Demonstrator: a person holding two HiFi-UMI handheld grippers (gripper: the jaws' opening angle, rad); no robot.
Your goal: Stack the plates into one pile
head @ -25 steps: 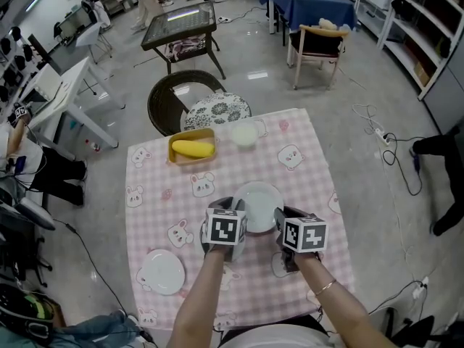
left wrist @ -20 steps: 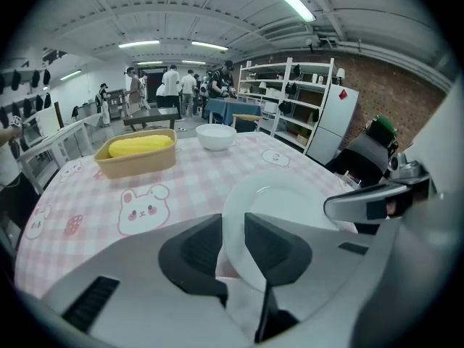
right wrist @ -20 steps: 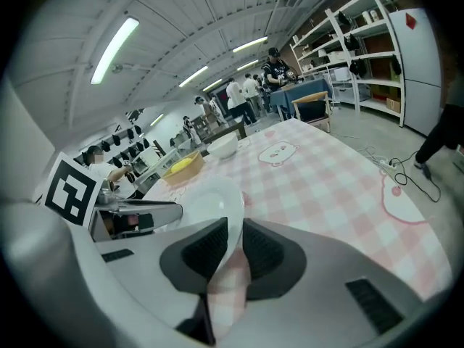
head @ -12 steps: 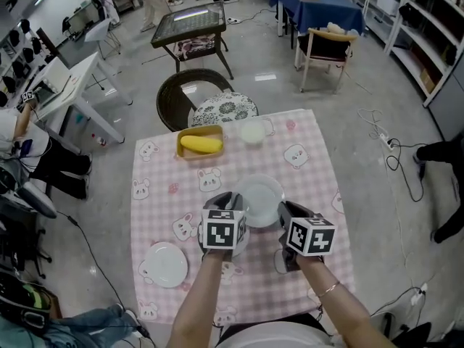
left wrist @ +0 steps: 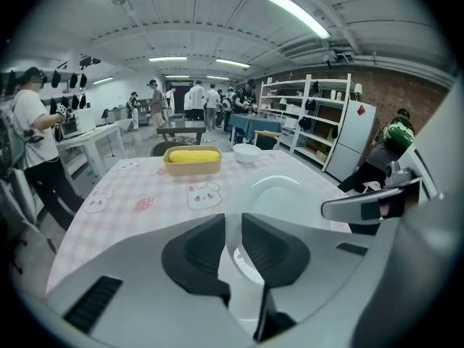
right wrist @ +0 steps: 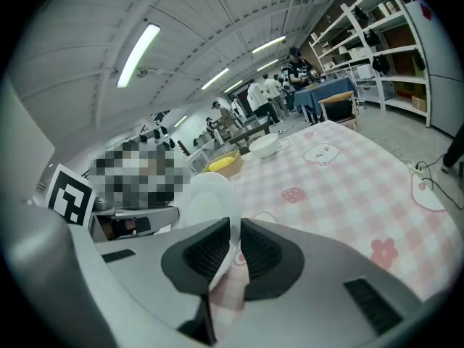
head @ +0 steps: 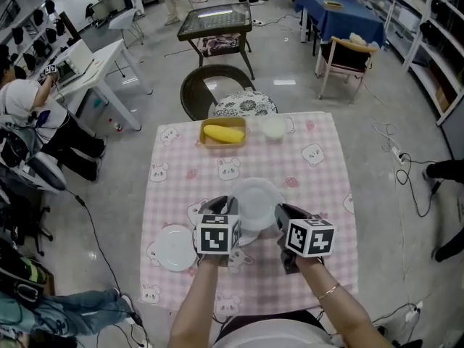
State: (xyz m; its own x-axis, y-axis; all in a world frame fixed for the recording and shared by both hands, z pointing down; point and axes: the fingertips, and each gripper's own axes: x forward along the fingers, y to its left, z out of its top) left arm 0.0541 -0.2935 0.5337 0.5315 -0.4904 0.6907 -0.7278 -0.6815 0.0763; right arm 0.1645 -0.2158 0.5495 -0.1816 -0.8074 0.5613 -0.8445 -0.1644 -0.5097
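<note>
A white plate (head: 255,201) hangs a little above the pink checked table (head: 319,187), held by both rims. My left gripper (head: 226,209) is shut on its left rim, and the rim runs between the dark pads (left wrist: 233,227). My right gripper (head: 281,216) is shut on the right rim (right wrist: 235,238). Both sets of jaws have just been closing, with the plate's rim between them. The plate (left wrist: 279,198) tilts slightly in the left gripper view. A second white plate (head: 174,247) lies flat at the table's near left corner, left of my left gripper.
A yellow tray (head: 223,133) with a yellow item and a white bowl (head: 274,127) stand at the table's far edge. A round chair with a patterned cushion (head: 243,104) is behind it. People and desks are around the room.
Both grippers have closed onto the plate's rims and lifted it a little off the cloth. The second plate has not moved.
</note>
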